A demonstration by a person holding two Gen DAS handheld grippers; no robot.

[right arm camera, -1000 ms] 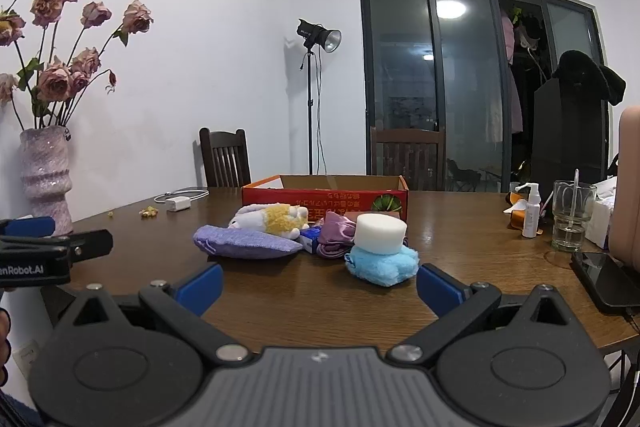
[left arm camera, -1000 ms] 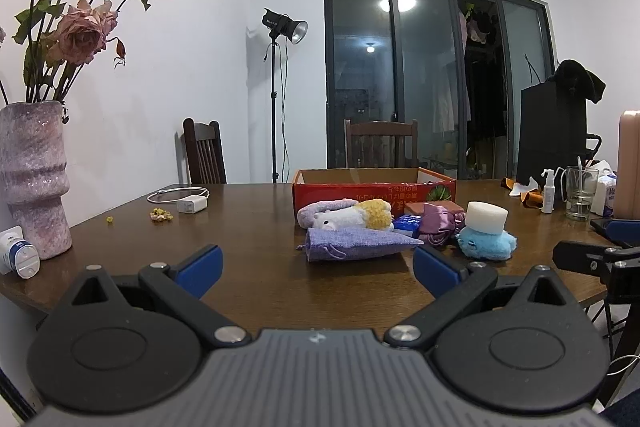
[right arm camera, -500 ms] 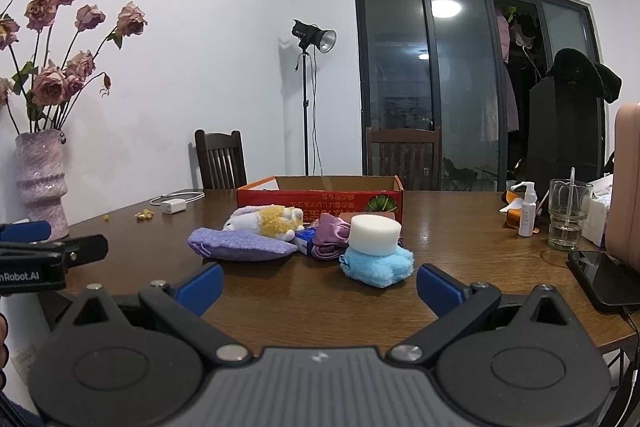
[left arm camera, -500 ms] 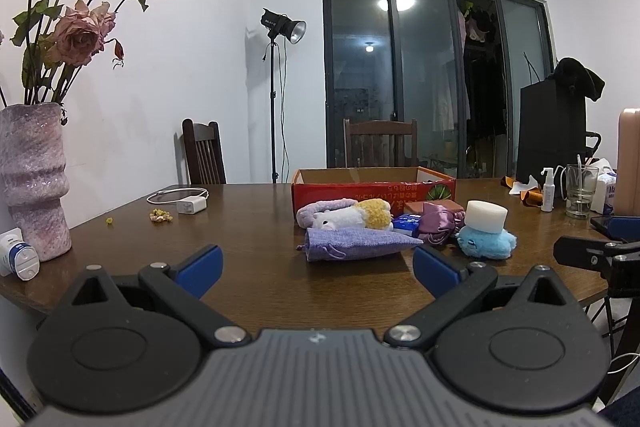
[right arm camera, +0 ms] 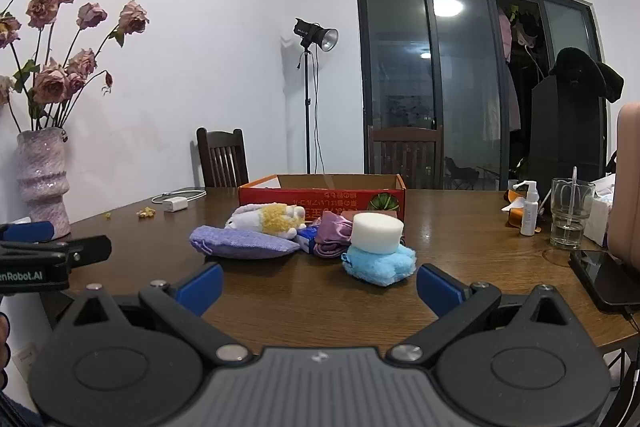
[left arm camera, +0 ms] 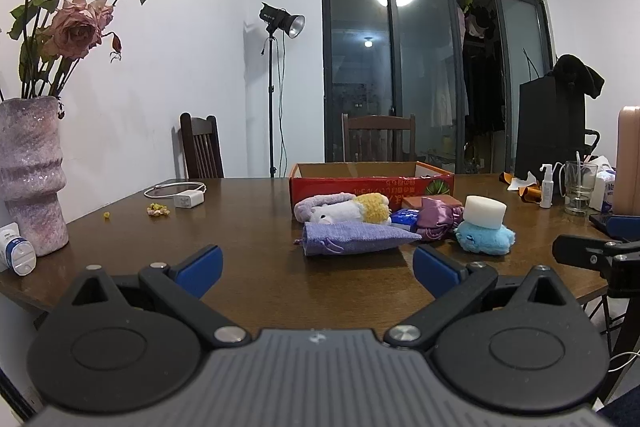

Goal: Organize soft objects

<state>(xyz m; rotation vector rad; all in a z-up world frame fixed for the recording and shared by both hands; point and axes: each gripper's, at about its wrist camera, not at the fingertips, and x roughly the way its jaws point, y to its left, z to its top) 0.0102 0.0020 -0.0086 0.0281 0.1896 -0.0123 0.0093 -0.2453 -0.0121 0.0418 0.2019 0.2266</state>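
Both the left tool (left arm camera: 316, 263) and right tool (right arm camera: 319, 283) gape empty short of the soft pile, where the lavender pouch (left arm camera: 354, 237) ahead half hides a blue packet (left arm camera: 405, 217).

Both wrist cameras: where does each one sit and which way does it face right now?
Left wrist: sits on the open left gripper, low at the table's near edge, facing the purple pouch; the right gripper shows at the right edge.
Right wrist: sits on the open right gripper, facing the white sponge on the blue plush; the left gripper shows at left.
Shared: pouch, sponge, red box.
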